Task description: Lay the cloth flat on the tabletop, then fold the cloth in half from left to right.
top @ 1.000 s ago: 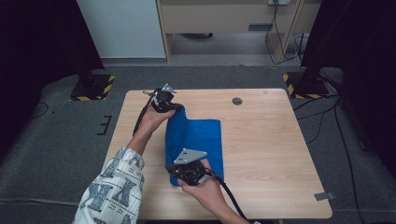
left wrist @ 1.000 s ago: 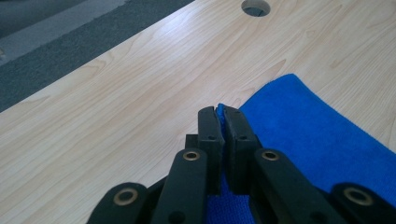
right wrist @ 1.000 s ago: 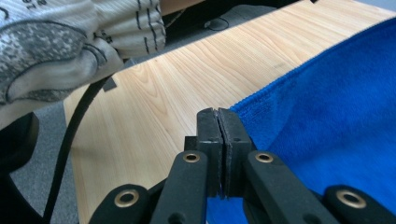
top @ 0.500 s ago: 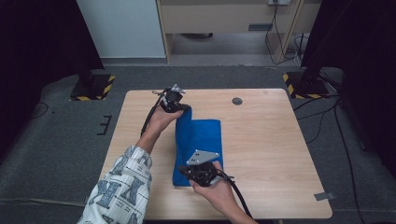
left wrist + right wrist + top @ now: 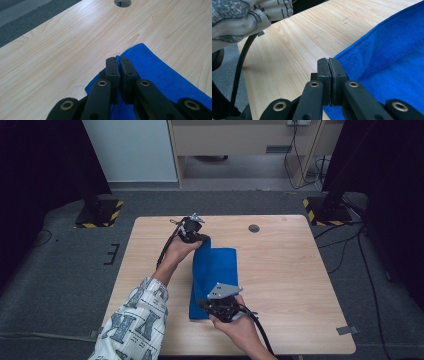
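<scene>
**Trainee:** Blue cloth (image 5: 216, 270) first, then. Where does it lie for each gripper?

**Coach:** Its far corner is pinched in the left gripper (image 5: 118, 60), whose jaws are clamped narrow on the fabric. The near corner sits in the right gripper (image 5: 329, 61), jaws pressed together on the hem. Between the two, one edge of the cloth is raised off the wooden table (image 5: 300, 285), and the rest lies flat beyond it, away from the sleeve (image 5: 135, 320).

**Trainee:** So this looks like a fold, carrying that edge over?

**Coach:** That is my reading. To do it well, keep both grippers level with each other and travelling at the same pace, so the lifted edge stays straight and taut without stretching.

**Trainee:** And the landing?

**Coach:** Aim each held corner at the matching corner lying flat ahead of its gripper. Lower only once they line up; releasing early would likely leave a skewed fold.

**Trainee:** Anything to watch for?

**Coach:** The grips are shallow, near the very corners. A sudden tug could pull the fabric free, so move smoothly. Mind the cable (image 5: 167, 250) trailing behind the left gripper too.
</scene>
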Tool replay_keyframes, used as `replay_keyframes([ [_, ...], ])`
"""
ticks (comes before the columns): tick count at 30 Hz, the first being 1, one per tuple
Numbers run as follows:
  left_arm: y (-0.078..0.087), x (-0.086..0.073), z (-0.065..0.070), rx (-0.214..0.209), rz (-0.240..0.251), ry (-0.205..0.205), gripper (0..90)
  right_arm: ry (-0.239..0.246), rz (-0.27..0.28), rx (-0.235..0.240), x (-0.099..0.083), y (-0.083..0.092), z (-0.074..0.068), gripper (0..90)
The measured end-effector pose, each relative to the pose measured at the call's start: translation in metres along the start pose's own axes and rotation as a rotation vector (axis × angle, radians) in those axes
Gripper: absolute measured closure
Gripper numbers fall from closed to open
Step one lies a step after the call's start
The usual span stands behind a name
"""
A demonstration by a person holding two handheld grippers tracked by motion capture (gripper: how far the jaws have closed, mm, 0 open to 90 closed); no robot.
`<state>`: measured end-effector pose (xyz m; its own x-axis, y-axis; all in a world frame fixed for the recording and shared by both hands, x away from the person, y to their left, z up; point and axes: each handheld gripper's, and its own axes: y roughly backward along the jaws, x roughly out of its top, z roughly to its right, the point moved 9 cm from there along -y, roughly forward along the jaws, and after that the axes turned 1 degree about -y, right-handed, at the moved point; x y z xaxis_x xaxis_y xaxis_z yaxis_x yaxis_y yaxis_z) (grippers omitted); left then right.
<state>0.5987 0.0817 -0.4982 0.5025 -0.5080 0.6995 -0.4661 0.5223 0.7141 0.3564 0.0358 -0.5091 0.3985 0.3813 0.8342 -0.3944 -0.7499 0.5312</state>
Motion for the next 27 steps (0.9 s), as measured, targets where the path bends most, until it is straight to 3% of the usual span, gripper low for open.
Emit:
replay_keyframes([
  [16,-0.01,0.008,0.017,-0.012,0.0,-0.01,86.1,-0.034,-0.007,-0.038,-0.019,0.017,0.016,88.6],
  [27,-0.012,0.008,0.018,-0.019,0.002,-0.006,86.0,-0.059,-0.032,-0.053,-0.03,0.024,0.027,88.5],
])
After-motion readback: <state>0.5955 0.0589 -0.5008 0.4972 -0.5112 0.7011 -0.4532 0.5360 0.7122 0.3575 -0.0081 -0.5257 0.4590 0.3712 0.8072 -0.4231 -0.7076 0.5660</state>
